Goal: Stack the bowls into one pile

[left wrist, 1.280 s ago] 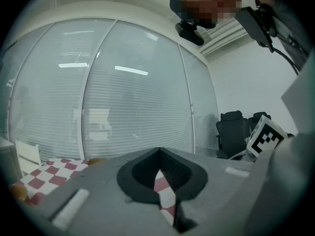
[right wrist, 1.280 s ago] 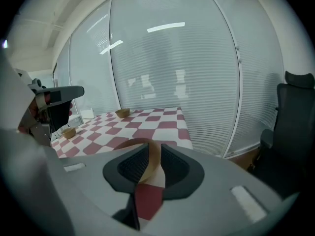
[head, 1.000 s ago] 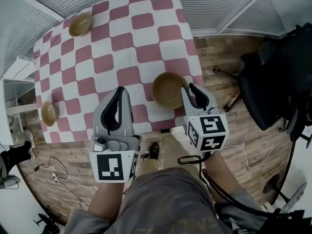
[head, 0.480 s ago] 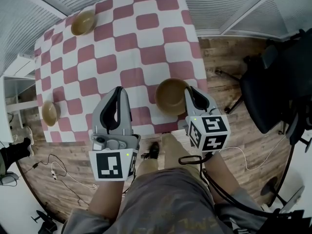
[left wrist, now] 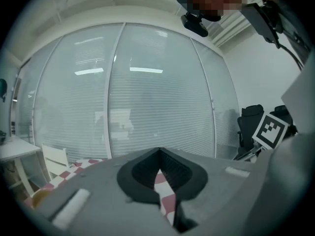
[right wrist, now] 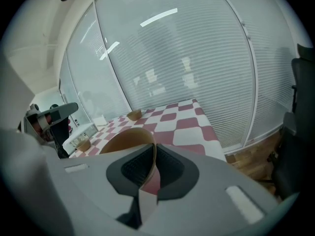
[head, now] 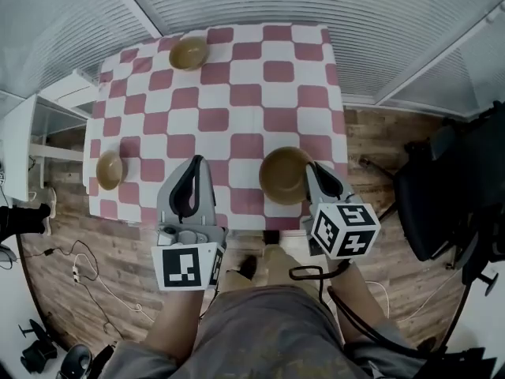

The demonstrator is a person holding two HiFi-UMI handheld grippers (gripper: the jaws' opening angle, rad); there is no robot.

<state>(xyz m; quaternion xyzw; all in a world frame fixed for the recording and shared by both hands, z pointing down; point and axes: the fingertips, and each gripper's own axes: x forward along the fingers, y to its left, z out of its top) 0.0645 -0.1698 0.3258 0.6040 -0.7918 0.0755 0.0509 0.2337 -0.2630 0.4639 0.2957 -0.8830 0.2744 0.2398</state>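
Tan, smooth and round, the large bowl point(head: 286, 175) is at the near right of the red-and-white checked cloth point(head: 237, 93). Its thin rim is pinched between the jaws of the right gripper point(head: 313, 172). The left gripper point(head: 192, 168) hovers beside it, jaws pressed together on nothing. The smaller far bowl point(head: 189, 52) and left bowl point(head: 110, 169) sit well apart, both empty.

1. Bowls, three: near bowl point(head: 286, 176) in right gripper point(head: 310, 166); side bowl point(head: 110, 170) left of left gripper point(head: 194, 163); far bowl point(head: 189, 52) well ahead.
2. Grippers: two.
3. One checked table point(head: 237, 109).
4. One black chair point(head: 438, 186), right of right gripper.
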